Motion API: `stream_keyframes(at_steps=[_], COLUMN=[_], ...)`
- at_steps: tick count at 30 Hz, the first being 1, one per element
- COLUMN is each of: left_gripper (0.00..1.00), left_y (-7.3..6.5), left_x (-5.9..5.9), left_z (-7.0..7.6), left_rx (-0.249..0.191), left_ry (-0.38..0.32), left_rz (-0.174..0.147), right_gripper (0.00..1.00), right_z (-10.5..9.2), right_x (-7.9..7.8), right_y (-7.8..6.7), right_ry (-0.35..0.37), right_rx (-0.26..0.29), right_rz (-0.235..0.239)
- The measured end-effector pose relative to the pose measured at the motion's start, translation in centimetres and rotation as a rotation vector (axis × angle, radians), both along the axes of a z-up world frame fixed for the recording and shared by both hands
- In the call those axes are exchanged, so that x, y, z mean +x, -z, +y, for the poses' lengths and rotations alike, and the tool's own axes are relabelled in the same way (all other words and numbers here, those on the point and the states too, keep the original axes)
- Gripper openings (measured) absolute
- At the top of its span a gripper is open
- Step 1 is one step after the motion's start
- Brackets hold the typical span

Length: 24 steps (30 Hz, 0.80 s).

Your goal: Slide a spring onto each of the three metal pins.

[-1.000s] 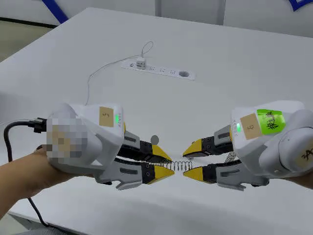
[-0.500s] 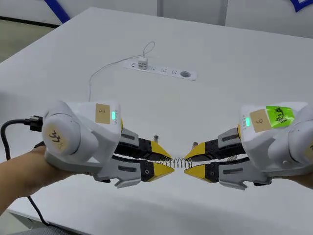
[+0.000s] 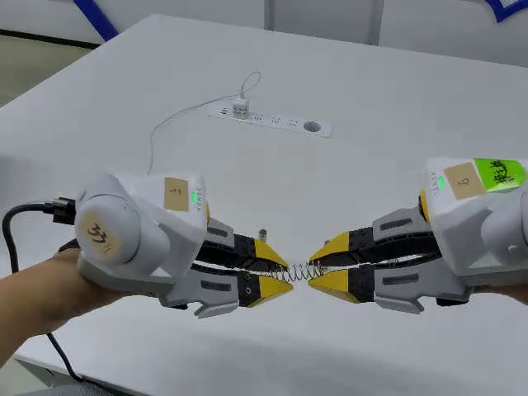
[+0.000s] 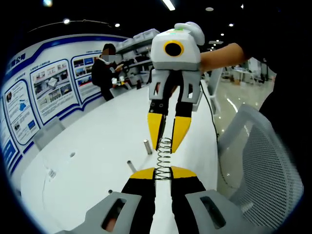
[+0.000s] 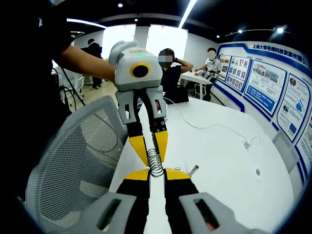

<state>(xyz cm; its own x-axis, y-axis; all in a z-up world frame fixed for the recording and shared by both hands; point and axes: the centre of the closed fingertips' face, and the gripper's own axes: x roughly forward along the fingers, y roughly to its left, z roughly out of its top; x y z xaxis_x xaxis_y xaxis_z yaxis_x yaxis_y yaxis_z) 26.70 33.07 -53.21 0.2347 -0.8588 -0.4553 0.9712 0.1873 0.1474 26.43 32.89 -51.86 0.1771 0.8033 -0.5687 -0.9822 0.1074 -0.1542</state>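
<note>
A small metal spring (image 3: 299, 271) hangs level above the white table (image 3: 355, 181), stretched between my two grippers. My left gripper (image 3: 279, 270) is shut on its left end, and the coils (image 4: 164, 157) run out from between its yellow tips. My right gripper (image 3: 317, 270) faces it tip to tip, with its jaws drawn in on the spring's other end (image 5: 155, 165). A short upright metal pin (image 3: 262, 235) stands on the table just behind the left gripper's tips. Two pins (image 4: 147, 146) (image 4: 131, 166) stand left of the spring. One pin (image 5: 193, 170) shows beside my right gripper (image 5: 156, 174).
A white power strip (image 3: 272, 120) with a plug and thin cable lies farther back on the table. A black cable (image 3: 25, 221) trails off the left gripper. The table's near edge runs just below both grippers. A grey mesh chair (image 5: 73, 156) stands beside the table, with people in the background.
My right gripper's jaws, wide apart a second ago, have come together on the spring's right end. The left gripper has kept its hold and barely moved.
</note>
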Motion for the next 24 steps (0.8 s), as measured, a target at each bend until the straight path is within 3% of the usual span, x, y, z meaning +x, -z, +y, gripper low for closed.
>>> stream_keyframes(at_steps=[5, 13, 18, 24], left_gripper=[0.10, 0.10, 0.10, 0.10], left_y=[0.2, 0.6, 0.4, 0.4], left_x=[-0.1, -0.5, -0.6, -0.5], left_z=[0.1, 0.2, 0.1, 0.0], left_rx=[-0.002, -0.002, -0.017, -0.021], left_ry=[-0.009, -0.013, -0.017, -0.022], left_rz=[0.001, 0.008, 0.017, 0.020], right_gripper=[0.11, 0.11, 0.11, 0.11], right_z=[0.6, 1.4, 2.1, 2.3], right_x=[-0.3, -0.8, -1.0, -0.8], right_y=[-0.6, -0.8, -1.7, -1.9], right_ry=[0.002, -0.009, -0.001, 0.022], right_rx=[0.045, 0.069, 0.128, 0.140], right_rz=[0.033, 0.061, 0.097, 0.123])
